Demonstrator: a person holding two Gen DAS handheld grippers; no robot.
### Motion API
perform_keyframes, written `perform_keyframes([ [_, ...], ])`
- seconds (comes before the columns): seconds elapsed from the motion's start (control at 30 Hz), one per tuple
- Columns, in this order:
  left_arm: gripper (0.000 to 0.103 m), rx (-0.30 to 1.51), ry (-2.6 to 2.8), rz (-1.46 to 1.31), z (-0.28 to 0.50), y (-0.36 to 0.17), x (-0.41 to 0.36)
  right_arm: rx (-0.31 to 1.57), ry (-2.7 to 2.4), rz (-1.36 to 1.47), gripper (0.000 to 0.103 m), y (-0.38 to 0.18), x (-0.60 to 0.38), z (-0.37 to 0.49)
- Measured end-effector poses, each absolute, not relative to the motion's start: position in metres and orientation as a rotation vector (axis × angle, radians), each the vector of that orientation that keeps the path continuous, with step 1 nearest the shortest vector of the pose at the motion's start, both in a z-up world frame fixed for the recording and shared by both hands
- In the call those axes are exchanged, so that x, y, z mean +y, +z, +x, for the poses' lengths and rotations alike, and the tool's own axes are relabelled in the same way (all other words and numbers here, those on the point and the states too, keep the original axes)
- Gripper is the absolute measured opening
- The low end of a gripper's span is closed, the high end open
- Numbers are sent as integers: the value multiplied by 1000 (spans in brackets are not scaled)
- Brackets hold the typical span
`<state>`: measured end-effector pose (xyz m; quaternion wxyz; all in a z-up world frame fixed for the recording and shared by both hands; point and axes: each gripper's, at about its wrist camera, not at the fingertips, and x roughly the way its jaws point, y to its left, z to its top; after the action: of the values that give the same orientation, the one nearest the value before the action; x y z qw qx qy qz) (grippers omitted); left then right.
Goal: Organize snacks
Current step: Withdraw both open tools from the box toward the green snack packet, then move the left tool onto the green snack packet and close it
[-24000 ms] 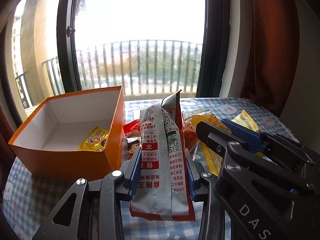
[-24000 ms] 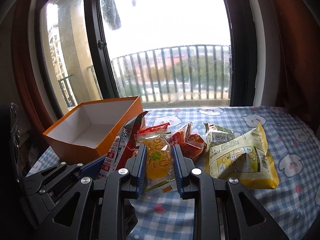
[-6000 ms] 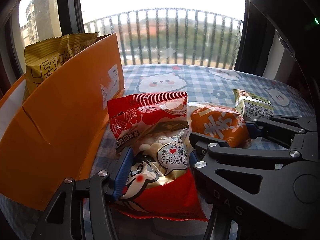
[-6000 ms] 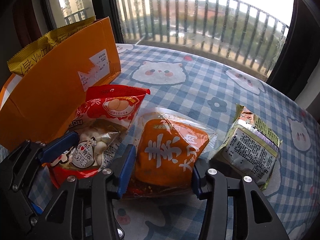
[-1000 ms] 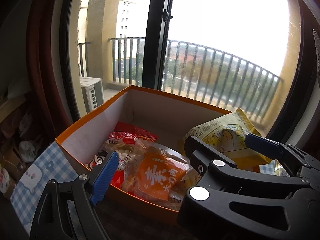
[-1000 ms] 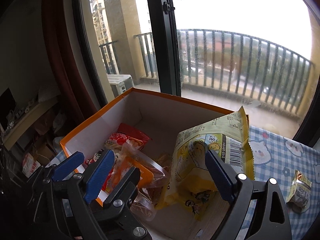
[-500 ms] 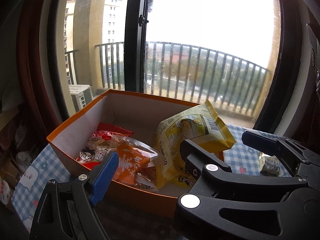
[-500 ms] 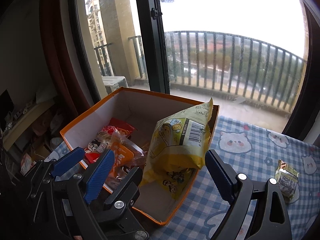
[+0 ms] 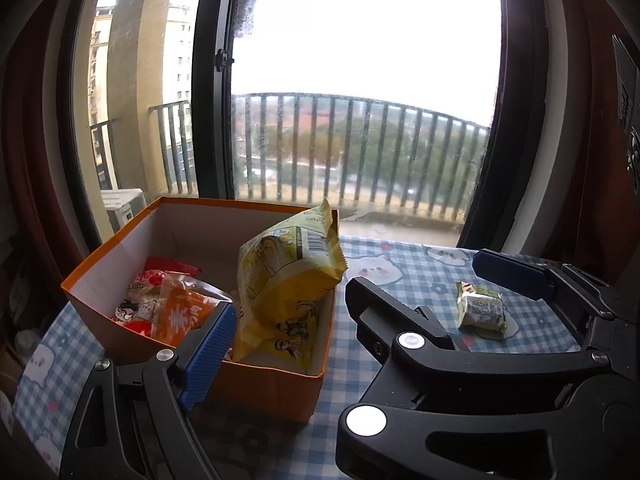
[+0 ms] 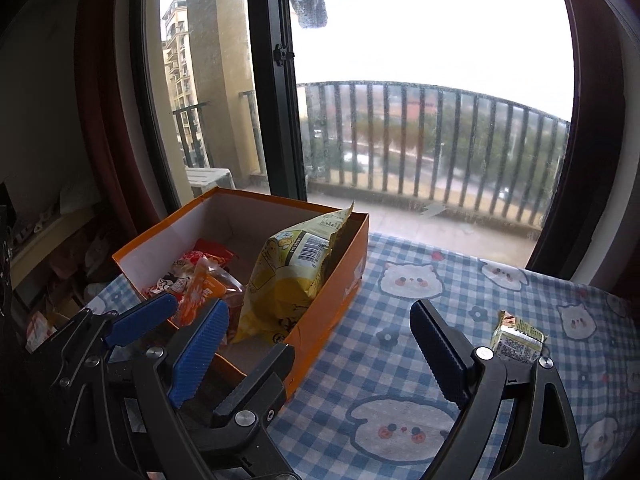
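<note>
An orange box (image 9: 276, 388) (image 10: 344, 280) stands on the checked tablecloth. It holds a tall yellow bag (image 9: 288, 276) (image 10: 288, 280) leaning on its right wall, an orange packet (image 9: 180, 316) (image 10: 202, 290) and a red packet (image 9: 140, 304) (image 10: 180, 276). A small green packet (image 9: 480, 310) (image 10: 516, 340) lies alone on the cloth to the right. My left gripper (image 9: 288, 332) is open and empty, near the box's front. My right gripper (image 10: 320, 344) is open and empty, beside the box's right corner. The right gripper's body (image 9: 460, 360) shows in the left wrist view.
The blue checked tablecloth (image 10: 400, 420) with cat prints covers the table. A large window with a dark frame (image 10: 280, 80) and balcony railing stands behind. Cluttered shelves (image 10: 48, 248) lie left of the table edge.
Both grippers have drawn back and swung right from the box. The box looks smaller and more tablecloth and the green packet show.
</note>
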<state>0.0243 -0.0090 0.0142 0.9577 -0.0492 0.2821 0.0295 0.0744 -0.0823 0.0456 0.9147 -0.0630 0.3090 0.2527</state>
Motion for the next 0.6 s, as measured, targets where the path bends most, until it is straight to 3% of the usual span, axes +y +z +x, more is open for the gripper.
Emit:
perform_keyframes([
  [0.6,94,615,-109,-82,21,-29,-94,647,403,-108,97,13,-173,54],
])
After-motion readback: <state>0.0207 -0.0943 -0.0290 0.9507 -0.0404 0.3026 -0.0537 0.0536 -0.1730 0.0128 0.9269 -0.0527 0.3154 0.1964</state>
